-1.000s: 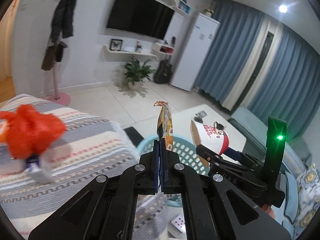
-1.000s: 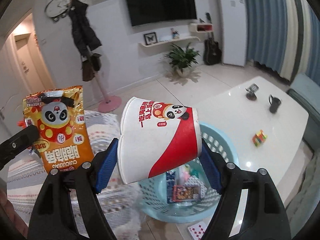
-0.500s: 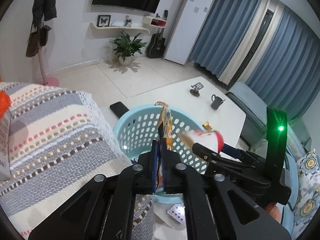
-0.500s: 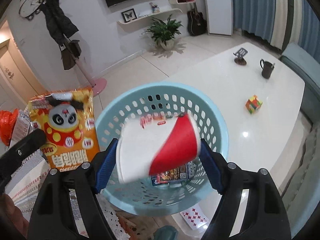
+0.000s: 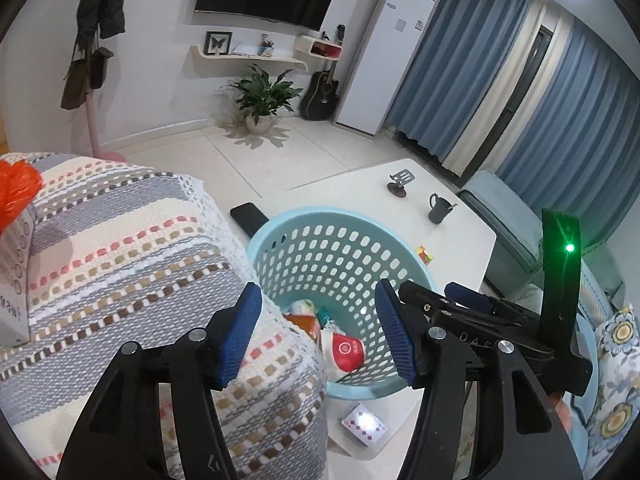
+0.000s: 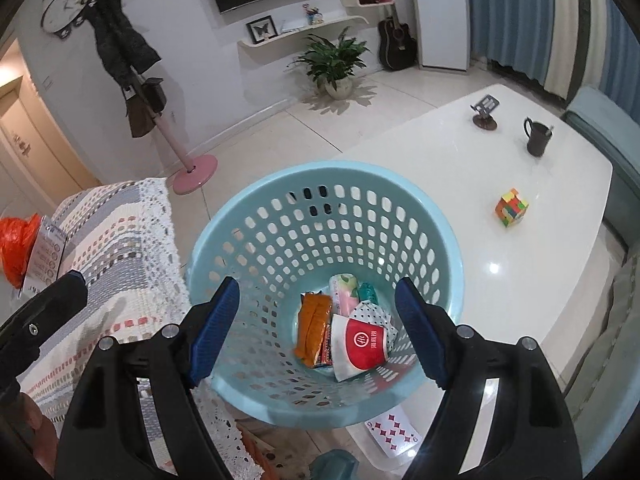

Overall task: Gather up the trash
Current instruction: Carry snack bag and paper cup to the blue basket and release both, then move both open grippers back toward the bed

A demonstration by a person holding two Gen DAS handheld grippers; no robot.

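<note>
Both hand-held grippers empty above the trash basket.
Left hand-held gripper [image 5: 318, 330] opening, right hand-held gripper [image 6: 318, 326] wide apart, neither holding anything; red-and-white paper cup [image 6: 358, 342] and orange snack packet [image 6: 314, 328] lie inside the blue basket [image 6: 256, 196] on the white bench [image 6: 460, 160].

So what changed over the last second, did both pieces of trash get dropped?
Yes. The right gripper let go of the paper cup, and the left gripper, jaws opening, released the snack bag. Both now lie in the blue basket. The orange bag stayed on the sofa.
</note>
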